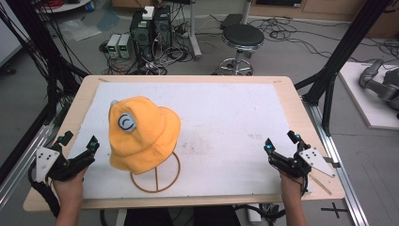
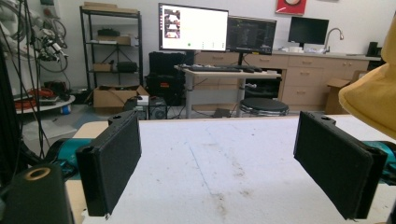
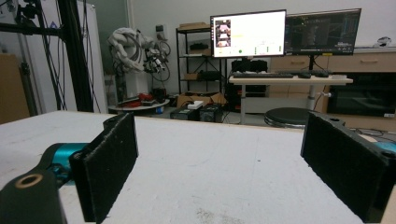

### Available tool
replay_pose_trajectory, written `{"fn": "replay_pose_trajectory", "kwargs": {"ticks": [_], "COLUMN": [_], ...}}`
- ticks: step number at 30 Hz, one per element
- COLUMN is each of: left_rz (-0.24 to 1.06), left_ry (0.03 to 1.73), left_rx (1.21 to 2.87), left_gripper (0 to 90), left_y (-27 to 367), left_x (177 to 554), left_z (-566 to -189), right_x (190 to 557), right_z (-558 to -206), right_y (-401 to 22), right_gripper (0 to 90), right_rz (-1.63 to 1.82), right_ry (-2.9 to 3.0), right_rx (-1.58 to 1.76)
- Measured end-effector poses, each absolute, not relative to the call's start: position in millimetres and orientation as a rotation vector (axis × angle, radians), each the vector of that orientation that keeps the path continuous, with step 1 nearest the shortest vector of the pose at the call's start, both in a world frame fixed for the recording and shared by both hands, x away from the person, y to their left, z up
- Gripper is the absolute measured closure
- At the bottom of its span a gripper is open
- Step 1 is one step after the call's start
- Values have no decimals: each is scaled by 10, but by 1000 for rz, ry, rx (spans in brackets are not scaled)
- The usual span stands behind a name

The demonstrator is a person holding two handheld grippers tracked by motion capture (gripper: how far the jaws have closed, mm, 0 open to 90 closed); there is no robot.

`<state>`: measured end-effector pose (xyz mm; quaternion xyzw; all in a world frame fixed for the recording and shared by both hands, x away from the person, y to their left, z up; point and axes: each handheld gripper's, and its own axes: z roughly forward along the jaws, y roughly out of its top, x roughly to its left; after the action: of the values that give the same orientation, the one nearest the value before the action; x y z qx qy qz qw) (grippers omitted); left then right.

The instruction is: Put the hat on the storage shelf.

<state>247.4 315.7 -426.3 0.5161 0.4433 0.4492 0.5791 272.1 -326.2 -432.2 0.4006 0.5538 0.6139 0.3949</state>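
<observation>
Hat: a yellow bucket hat (image 1: pixel 143 132) with a grey round patch sits on a brown wire stand (image 1: pixel 157 176), left of centre on the white mat (image 1: pixel 226 122).
Table: a pale wooden table (image 1: pixel 291 99) carries the mat.
Left gripper (image 1: pixel 81 142): near the table's front left corner, just left of the hat, jaws spread wide, holding nothing.
Right gripper (image 1: pixel 281 142): near the front right corner, well apart from the hat, jaws spread wide, holding nothing.
Left gripper view: the hat brim (image 2: pixel 371 100) hangs at the right edge, above the right jaw.

left gripper (image 1: pixel 80 141): black body, teal joints, grey three-cornered plate
right gripper (image 1: pixel 281 141): black, teal-tipped, grey plate
jaws: black flat pads
</observation>
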Motion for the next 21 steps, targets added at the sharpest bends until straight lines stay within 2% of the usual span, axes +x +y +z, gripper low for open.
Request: {"fn": "replay_pose_trajectory", "kwargs": {"ticks": [21], "left_rz": [1026], "left_ry": [1026], "left_rx": [1215], "left_gripper": [153], "left_y": [3129], "left_x": [2500], "left_z": [-4253], "right_x": [2699], "right_z": [-4316], "right_y": [-3304], "right_gripper": [108], "right_rz": [1551], "right_ry": [1396], "right_rx": [1017]}}
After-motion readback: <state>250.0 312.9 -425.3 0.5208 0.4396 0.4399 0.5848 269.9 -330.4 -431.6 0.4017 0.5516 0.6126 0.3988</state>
